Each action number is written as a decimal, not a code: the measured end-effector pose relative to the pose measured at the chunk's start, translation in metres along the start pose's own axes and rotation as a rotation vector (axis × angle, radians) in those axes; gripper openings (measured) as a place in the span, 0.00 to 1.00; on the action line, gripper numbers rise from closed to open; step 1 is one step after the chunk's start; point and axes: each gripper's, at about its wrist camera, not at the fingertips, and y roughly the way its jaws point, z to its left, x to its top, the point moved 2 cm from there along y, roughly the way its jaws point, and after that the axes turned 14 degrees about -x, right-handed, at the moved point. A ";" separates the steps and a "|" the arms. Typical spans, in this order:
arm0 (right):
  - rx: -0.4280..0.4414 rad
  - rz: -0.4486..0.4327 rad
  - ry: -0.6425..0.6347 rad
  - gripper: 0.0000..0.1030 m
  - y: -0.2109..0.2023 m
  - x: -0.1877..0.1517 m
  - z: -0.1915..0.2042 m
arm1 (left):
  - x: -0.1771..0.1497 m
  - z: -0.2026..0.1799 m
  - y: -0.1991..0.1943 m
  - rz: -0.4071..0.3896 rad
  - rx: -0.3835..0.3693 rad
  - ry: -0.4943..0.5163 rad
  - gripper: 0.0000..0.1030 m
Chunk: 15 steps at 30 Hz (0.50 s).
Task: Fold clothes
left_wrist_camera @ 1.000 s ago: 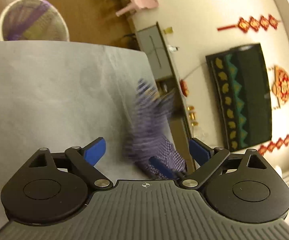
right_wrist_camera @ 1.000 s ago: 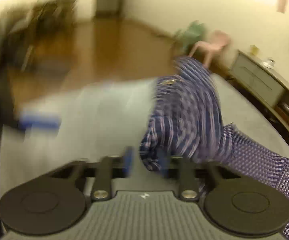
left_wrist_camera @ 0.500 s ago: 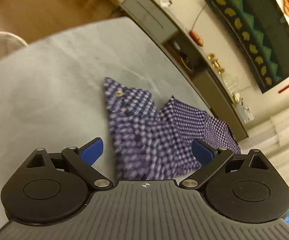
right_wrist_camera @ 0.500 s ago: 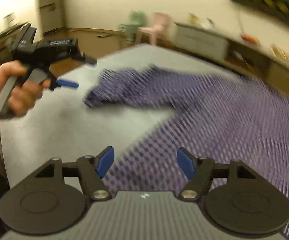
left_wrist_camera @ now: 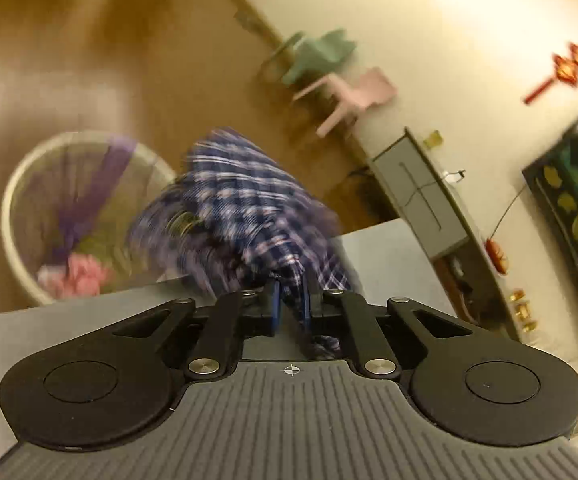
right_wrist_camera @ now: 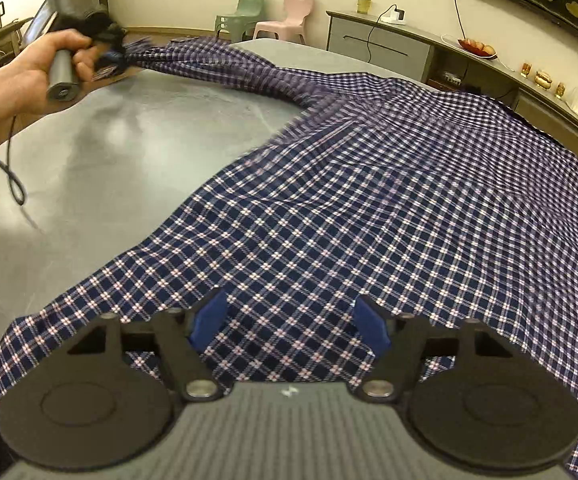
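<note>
A blue-and-white checked shirt (right_wrist_camera: 369, 200) lies spread over the grey table (right_wrist_camera: 109, 152). One sleeve (right_wrist_camera: 225, 64) stretches toward the far left. My left gripper (left_wrist_camera: 289, 308) is shut on the sleeve's end (left_wrist_camera: 241, 208), which is bunched and blurred above the table's edge. In the right wrist view the left gripper (right_wrist_camera: 109, 54) shows in a hand at the upper left, pulling the sleeve taut. My right gripper (right_wrist_camera: 289, 320) is open and empty, hovering just over the shirt's body near the front edge.
A round laundry basket (left_wrist_camera: 77, 216) with purple and pink clothes stands on the wooden floor beyond the table. Green (right_wrist_camera: 241, 12) and pink chairs (right_wrist_camera: 285, 16) and a low cabinet (right_wrist_camera: 381, 44) line the wall. A cable (right_wrist_camera: 13, 176) hangs from the left hand.
My left gripper has closed on the sleeve end and lifted it toward the table's far left edge. My right gripper stays open and has settled low over the shirt's body.
</note>
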 end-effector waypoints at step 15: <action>0.228 -0.005 -0.061 0.59 -0.031 0.017 0.013 | -0.051 -0.130 -0.060 0.035 -0.119 0.406 0.39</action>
